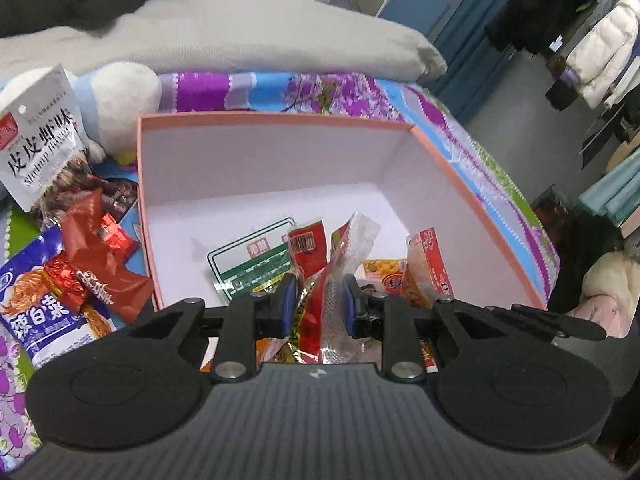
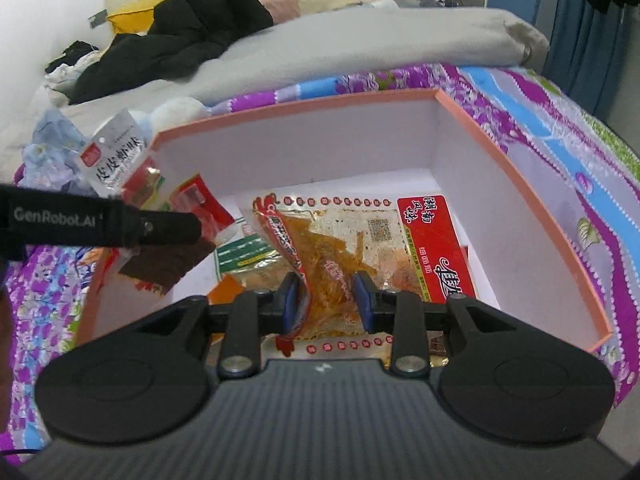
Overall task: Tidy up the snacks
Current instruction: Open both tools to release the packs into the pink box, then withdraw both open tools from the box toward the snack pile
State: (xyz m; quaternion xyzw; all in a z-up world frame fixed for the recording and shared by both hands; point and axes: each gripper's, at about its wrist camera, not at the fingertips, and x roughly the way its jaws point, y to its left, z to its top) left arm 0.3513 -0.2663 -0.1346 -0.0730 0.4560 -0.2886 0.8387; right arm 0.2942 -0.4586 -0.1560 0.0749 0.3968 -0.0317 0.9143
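Observation:
A pink box with a white inside [image 1: 472, 196] sits on the flowered bedspread; it also shows in the right wrist view [image 2: 520, 184]. My left gripper [image 1: 319, 307] is over the box's near edge, shut on a red and clear snack packet [image 1: 336, 280]. My right gripper [image 2: 329, 304] is over the box, its fingers on either side of a large clear packet of orange spicy strips [image 2: 340, 240]. Other packets lie in the box, among them a green and white one [image 1: 248, 264]. The left gripper's arm [image 2: 100, 224] shows at the left of the right wrist view.
Loose snacks lie left of the box: a white shrimp-flavour bag [image 1: 40, 148], a red packet [image 1: 100, 252] and a blue packet [image 1: 36, 304]. A grey pillow [image 1: 240, 40] and a white plush toy [image 1: 124, 92] lie behind the box. The bed edge runs along the right.

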